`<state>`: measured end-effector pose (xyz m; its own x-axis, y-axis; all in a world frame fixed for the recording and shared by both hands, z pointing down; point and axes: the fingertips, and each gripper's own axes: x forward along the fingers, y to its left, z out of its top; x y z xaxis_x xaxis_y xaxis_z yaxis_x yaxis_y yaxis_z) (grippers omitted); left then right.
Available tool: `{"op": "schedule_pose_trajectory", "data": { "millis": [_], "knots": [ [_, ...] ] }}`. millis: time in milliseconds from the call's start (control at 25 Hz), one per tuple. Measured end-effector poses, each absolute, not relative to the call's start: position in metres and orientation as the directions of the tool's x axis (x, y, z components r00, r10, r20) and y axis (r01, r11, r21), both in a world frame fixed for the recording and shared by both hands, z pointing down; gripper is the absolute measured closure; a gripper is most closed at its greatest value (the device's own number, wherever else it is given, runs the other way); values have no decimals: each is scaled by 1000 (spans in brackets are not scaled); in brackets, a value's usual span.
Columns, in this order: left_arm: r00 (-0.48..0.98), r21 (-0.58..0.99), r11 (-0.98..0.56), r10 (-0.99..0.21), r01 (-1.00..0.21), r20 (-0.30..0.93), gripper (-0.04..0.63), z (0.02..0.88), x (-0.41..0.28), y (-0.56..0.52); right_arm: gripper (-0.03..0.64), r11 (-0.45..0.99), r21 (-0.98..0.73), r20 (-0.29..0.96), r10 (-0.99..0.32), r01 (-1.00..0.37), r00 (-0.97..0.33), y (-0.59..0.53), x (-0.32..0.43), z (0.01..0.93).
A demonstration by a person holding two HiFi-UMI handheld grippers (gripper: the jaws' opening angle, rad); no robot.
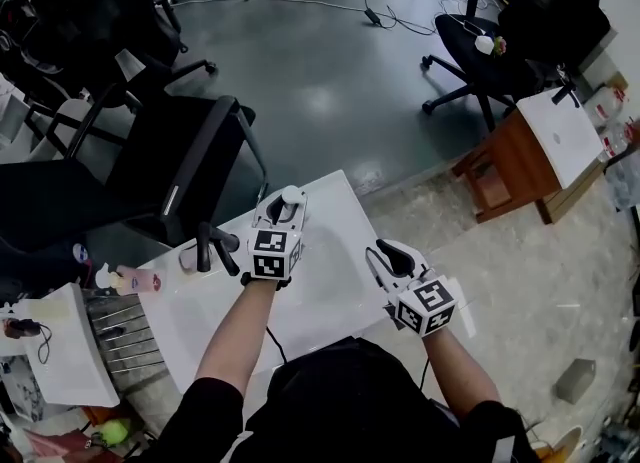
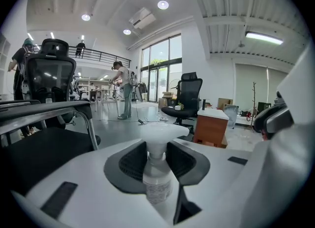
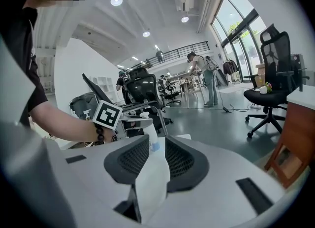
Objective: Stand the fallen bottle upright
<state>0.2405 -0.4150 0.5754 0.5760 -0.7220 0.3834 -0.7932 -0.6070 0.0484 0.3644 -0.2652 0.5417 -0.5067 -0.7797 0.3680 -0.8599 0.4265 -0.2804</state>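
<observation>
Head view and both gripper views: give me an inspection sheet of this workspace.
Surface: white table.
Job's things: bottle, gripped at the neck, upright between the jaws; whether it rests on the table cannot be told.
Clutter: pink bottle on the rack at left.
Grippers: left gripper shut on the bottle; right gripper shut on a white sheet.
Cables: cable on the floor.
Surroundings: office chairs, wooden cabinet.

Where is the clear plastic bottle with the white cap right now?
The clear plastic bottle with the white cap is pinched at its neck between the left gripper's jaws, over the white table, left of centre in the head view.
</observation>
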Motion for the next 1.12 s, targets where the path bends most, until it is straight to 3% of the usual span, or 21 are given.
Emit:
{"op": "schedule_pose_trajectory", "data": {
  "millis": [200, 320, 400, 1120],
  "knots": [
    [592, 66, -619, -707, -783, 387, 465, 577, 242, -415, 502, 421, -283, 371, -780, -862, -503, -266, 362, 543],
    [605, 79, -635, -682, -769, 411, 309, 584, 244, -413, 502, 421, -280, 372, -781, -863, -502, -265, 361, 544],
    [601, 72, -636, -677, -768, 424, 292, 586, 244, -410, 502, 422, -277, 369, -783, -863, -501, -263, 360, 542],
    [514, 76, -528, -769, -846, 380, 252, 551, 215, -369, 502, 474, -246, 294, -795, -845, -531, -248, 360, 515]
  ]
}}
